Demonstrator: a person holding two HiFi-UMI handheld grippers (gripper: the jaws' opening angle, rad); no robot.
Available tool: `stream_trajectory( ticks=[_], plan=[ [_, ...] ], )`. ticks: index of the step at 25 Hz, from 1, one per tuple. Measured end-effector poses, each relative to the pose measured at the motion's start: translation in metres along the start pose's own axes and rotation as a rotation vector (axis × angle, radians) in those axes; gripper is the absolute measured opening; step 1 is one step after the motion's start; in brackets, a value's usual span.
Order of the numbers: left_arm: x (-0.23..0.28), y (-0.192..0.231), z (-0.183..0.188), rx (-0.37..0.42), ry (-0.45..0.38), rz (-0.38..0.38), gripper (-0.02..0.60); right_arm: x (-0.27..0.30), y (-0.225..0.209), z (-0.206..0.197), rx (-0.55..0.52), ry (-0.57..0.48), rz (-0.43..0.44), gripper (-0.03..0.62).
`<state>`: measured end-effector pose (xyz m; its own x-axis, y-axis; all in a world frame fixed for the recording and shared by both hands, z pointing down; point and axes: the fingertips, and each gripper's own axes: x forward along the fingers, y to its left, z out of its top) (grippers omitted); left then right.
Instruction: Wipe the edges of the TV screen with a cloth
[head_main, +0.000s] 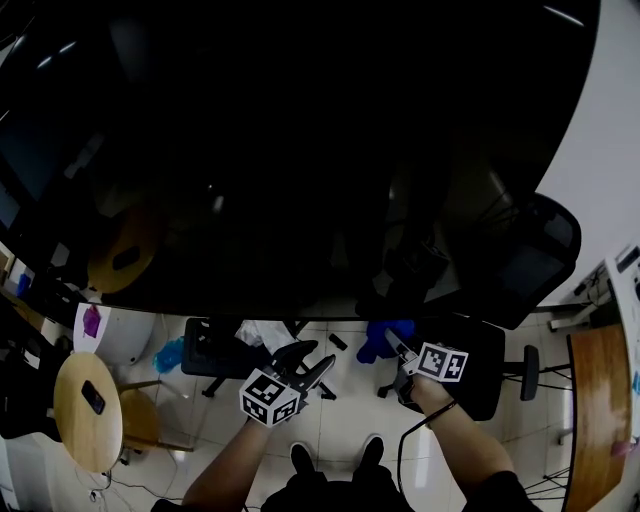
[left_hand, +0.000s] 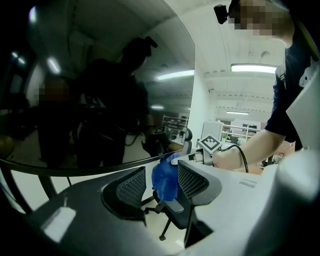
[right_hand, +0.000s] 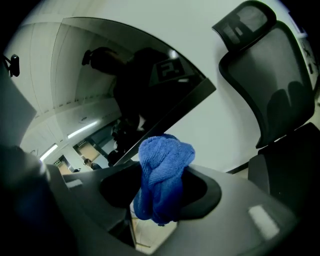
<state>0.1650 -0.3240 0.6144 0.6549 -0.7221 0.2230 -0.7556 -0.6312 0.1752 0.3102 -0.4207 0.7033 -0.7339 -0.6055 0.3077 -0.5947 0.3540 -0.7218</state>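
Note:
The big dark TV screen (head_main: 300, 150) fills the upper head view; its bottom edge runs just above both grippers. My right gripper (head_main: 397, 347) is shut on a bunched blue cloth (head_main: 383, 338), which sits right under that bottom edge. In the right gripper view the cloth (right_hand: 162, 177) bulges out between the jaws of the right gripper (right_hand: 160, 189), with the TV screen (right_hand: 135, 85) slanting behind it. My left gripper (head_main: 310, 360) hovers a little to the left, open and holding nothing. From the left gripper (left_hand: 161, 184) I see the cloth (left_hand: 165, 179) beyond its jaws.
A black office chair (head_main: 215, 350) stands on the tiled floor below the screen. Another black chair (head_main: 545, 250) is at the right, seen also as the chair (right_hand: 270, 95) in the right gripper view. A round wooden table (head_main: 85, 410) is at left, a wooden desk (head_main: 600, 400) at right.

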Motion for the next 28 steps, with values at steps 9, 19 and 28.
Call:
stream_trajectory(
  ticks=[9, 19, 28],
  plan=[
    [-0.059, 0.034, -0.006, 0.039, 0.018, -0.072, 0.189, 0.038, 0.045, -0.024, -0.009, -0.045, -0.051, 0.213],
    [-0.118, 0.07, -0.012, 0.014, 0.02, 0.032, 0.189, 0.083, 0.09, -0.056, 0.066, -0.034, 0.002, 0.213],
    [-0.174, 0.104, -0.015, -0.001, -0.005, 0.119, 0.189, 0.127, 0.134, -0.086, 0.091, 0.008, 0.048, 0.213]
  ],
)
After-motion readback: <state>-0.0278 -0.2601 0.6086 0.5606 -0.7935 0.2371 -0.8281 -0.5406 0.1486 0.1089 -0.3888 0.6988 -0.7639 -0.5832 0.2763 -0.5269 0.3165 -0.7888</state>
